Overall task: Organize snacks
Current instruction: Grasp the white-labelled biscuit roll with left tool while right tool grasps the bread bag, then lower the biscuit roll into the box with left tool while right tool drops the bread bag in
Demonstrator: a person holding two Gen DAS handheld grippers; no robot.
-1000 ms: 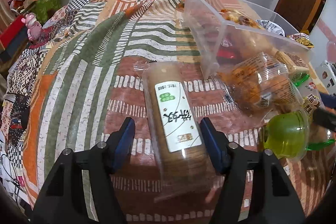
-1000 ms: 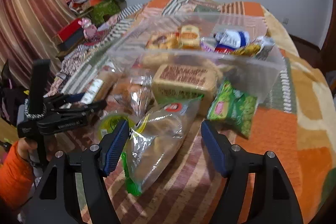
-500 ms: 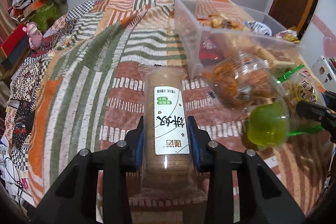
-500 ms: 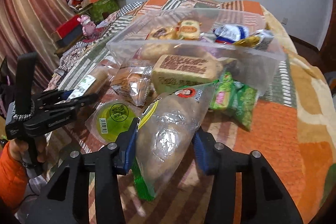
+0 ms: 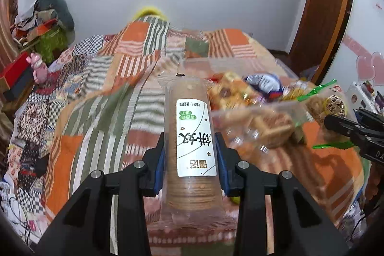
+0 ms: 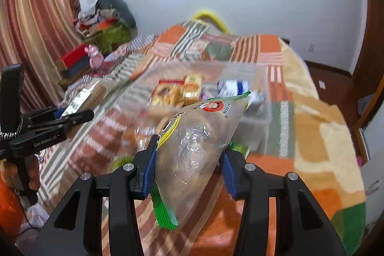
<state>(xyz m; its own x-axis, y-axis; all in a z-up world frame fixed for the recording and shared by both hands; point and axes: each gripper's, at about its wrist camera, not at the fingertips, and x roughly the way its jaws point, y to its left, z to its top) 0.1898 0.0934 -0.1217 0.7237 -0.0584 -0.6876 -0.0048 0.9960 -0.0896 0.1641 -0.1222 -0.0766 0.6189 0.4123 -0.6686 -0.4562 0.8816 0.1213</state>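
Note:
My left gripper (image 5: 190, 160) is shut on a long clear pack of brown biscuits (image 5: 192, 136) with a white label, held off the bed. It also shows at the left of the right wrist view (image 6: 79, 115). My right gripper (image 6: 189, 164) is shut on a clear bag of pale snacks (image 6: 194, 150) with green edging, lifted above the bed. The right gripper shows at the right edge of the left wrist view (image 5: 336, 122). A clear plastic bin (image 6: 259, 112) holding several snack packs lies ahead on the bed; it is blurred in both views.
The patchwork bedspread (image 5: 115, 92) covers the bed. Loose snack packs (image 5: 259, 126) lie before the bin. A pile of clothes and boxes (image 5: 40, 23) stands at the far left. A wooden door (image 5: 321, 6) is at the right.
Both grippers closed on their packs, the left on the biscuits and the right on the bag, and both lifted them off the bed. The views tilted up toward the wall.

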